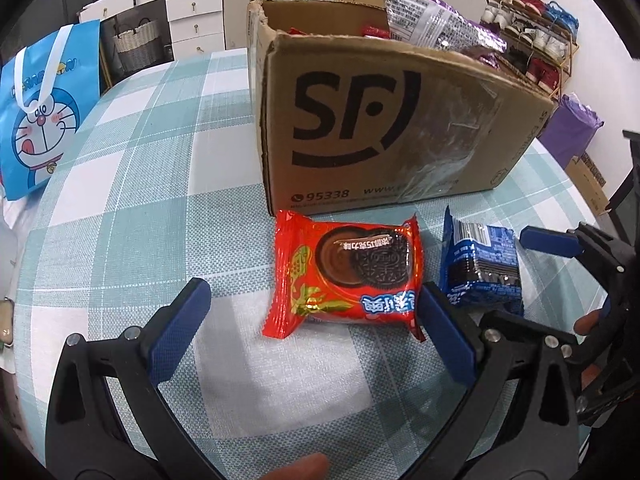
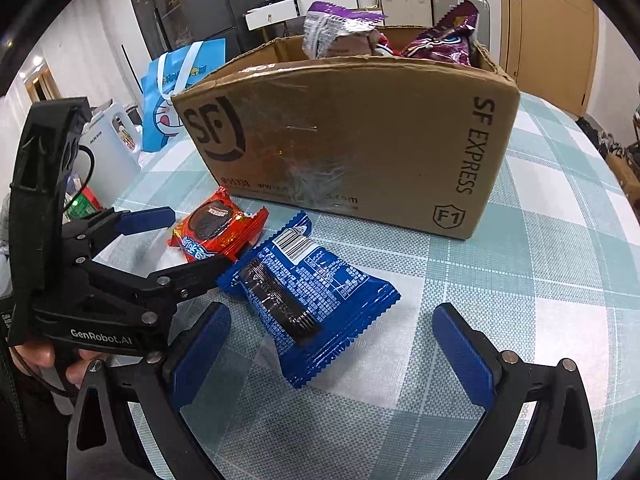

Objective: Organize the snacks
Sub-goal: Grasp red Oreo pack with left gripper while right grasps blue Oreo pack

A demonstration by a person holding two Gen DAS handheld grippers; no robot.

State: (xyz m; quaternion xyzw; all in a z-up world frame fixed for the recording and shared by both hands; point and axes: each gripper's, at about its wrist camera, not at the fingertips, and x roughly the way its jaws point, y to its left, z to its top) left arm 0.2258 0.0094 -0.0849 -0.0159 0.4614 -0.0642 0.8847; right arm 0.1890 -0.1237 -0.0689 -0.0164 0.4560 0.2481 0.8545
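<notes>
Two cookie packs remain on the counter (image 1: 132, 184) in front of the cardboard box (image 1: 380, 120), which already holds several snack bags; the step in hand appears to be the pickup of these last packs. The left claw (image 1: 312, 332) is spread wide and holds nothing. The red pack (image 1: 348, 276) lies flat just ahead of it, between the fingers but closer to the right-hand pad, which is at or nearly touching the wrapper's near corner. The right claw (image 2: 332, 344) is likewise released and empty. The blue pack (image 2: 308, 296) lies ahead of it, tilted, nearer its left-hand finger. The two packs sit just beside each other, and the left claw's outer finger is close to the blue wrapper. The next move likely calls for advancing each claw until its pack is centred between the pads, closing, then lifting over the box wall beyond.
</notes>
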